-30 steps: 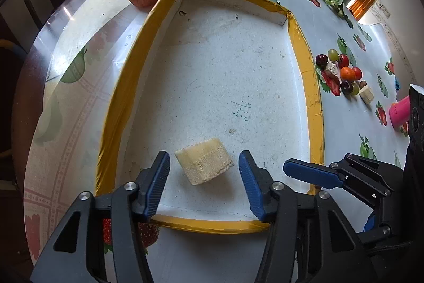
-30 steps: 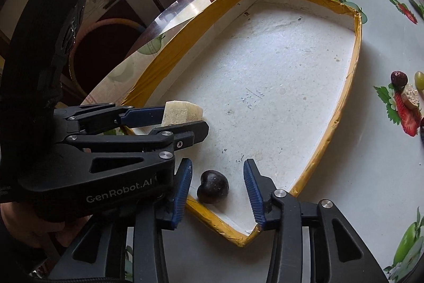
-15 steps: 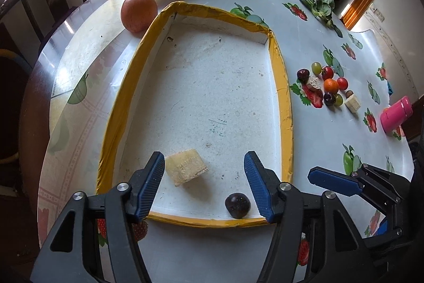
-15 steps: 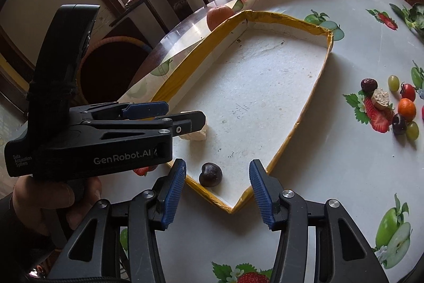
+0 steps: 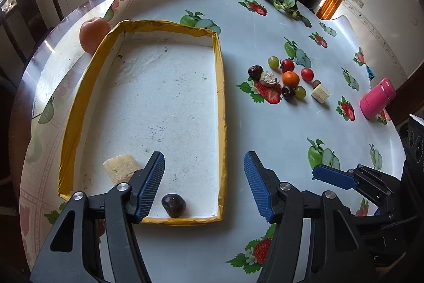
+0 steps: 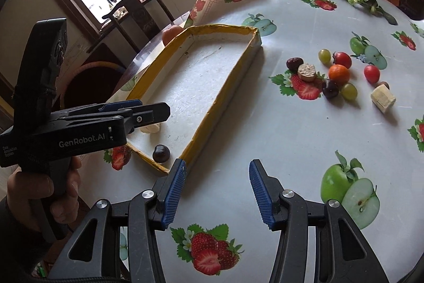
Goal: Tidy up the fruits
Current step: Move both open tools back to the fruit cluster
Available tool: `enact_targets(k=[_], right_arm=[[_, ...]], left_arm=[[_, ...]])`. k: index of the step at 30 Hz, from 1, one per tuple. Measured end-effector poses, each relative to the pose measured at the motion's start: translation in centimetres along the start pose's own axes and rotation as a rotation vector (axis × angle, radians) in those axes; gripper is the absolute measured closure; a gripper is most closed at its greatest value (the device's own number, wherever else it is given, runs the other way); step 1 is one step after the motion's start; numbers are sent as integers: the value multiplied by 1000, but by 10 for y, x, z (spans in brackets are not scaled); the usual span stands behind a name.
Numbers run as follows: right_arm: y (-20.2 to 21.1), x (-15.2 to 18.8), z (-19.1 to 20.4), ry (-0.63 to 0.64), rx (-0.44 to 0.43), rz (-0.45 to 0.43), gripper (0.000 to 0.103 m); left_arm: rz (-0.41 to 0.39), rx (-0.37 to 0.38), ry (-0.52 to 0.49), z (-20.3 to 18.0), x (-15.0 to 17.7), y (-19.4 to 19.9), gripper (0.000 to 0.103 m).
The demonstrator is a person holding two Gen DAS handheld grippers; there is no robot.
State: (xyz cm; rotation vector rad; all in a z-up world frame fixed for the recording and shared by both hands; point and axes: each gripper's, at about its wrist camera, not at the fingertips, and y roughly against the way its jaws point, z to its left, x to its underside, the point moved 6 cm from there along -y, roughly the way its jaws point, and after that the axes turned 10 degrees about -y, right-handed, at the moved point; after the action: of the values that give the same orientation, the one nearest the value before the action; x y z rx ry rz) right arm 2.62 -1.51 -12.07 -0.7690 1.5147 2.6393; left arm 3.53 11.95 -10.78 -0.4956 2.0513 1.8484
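Both tongs released, nothing between the pads – right tongs (image 6: 216,188) having just widened a touch, hovering over bare fruit-print oilcloth surface (image 6: 265,129); left tongs (image 5: 204,183) hanging above the near end of the shallow white tray with yellow taped rim (image 5: 221,102).

Already in the tray: pale yellow cut cube of fruit (image 5: 121,167) at the near-left corner, dark purple round plum-like fruit (image 5: 173,204) against the near wall.

Key relation – loose fruit cluster (image 6: 339,76) lies at about 1 o'clock from the right tongs, well apart, on the surface to the right of the tray; from the left tongs it sits at about 2 o'clock, farther off. Right hand judged nearer, so likely the next picker. Cluster strung roughly along 10-to-4 o'clock in the right wrist view.

Cluster contents: small orange citrus (image 6: 338,74), two red cherry tomatoes, two green grapes, dark cherry, wrinkled dark red date, tan round slice, pale cube (image 6: 383,98) at the right end. Small, round, likely to roll.

Large orange-red fruit (image 5: 92,33) outside the tray's far-left corner, touching the rim.
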Motion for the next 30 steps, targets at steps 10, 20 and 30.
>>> enact_targets(k=[10,20,30], right_arm=[[23,0,-41,-72,42,-42,51],[34,1,-69,-120,69,-62,51],[38,-3,-110,-193,121,-86,51]], left_arm=[[11,41,-51,-40,-5,-7,42],[20,72,-70,-63,-14,-19,42],[45,132,-69,-92,-29,-44,42]])
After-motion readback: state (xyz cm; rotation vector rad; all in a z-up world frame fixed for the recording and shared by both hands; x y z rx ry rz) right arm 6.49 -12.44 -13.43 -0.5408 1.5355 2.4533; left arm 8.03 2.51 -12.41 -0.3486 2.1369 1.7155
